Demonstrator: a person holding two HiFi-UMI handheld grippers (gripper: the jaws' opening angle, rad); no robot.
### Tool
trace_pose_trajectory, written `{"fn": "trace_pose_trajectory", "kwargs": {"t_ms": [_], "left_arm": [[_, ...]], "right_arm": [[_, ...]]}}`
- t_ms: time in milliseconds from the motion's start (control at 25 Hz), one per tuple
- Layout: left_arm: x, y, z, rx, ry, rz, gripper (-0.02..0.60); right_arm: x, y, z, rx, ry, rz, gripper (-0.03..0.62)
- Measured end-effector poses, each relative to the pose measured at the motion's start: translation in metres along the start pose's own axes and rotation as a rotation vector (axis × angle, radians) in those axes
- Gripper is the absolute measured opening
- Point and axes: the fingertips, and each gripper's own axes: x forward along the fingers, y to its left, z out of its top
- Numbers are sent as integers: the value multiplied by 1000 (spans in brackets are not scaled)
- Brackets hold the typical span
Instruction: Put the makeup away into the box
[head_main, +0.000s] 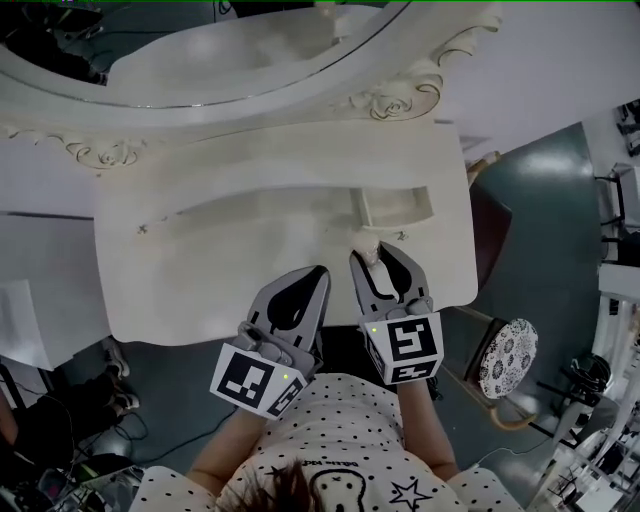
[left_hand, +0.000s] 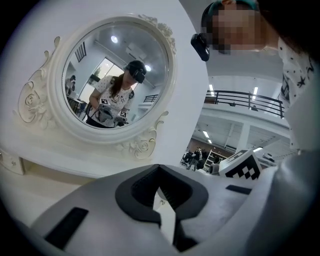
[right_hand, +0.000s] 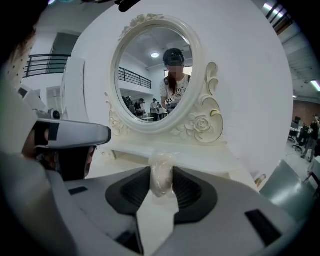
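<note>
Two grippers are in view at the near edge of the white dressing table (head_main: 200, 260), side by side and just apart, both pointing toward the oval mirror (right_hand: 152, 75).

Right gripper (head_main: 368, 252): I find its jaws partly closed on a small pale makeup item (right_hand: 161, 174). The item is rounded, whitish and slightly translucent. It stands upright between the black pads, which press it from both sides, and its top shows above them. In the head view the item is held over the table's right part, clear of the surface as far as I can judge.

Left gripper (head_main: 320, 272): its jaws are closed tip to tip, and I see nothing between them. Only the bare table shows through the gap behind the tips.

Box: an open white box (head_main: 395, 205) sits on the raised back ledge of the table, right of centre. The held item is on the near side of it, close to it but not inside.

Surroundings: the mirror reflects a person with both grippers raised. A dotted shirt (head_main: 340, 440) fills the bottom of the head view. A round patterned object (head_main: 508, 357) stands on the floor to the right; I cannot tell what it is.
</note>
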Motion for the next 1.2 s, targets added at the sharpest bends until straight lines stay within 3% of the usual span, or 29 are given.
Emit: {"fn": "trace_pose_trajectory", "kwargs": {"t_ms": [640,1200], "left_arm": [[-4,-29,47,98,-74,-53,-5],[-3,-41,52,124,-76,-87,-5]], "right_arm": [[-57,-7,50,-19,-146,-47,143],[-87,-23,46,25,-190,-109,143]]}}
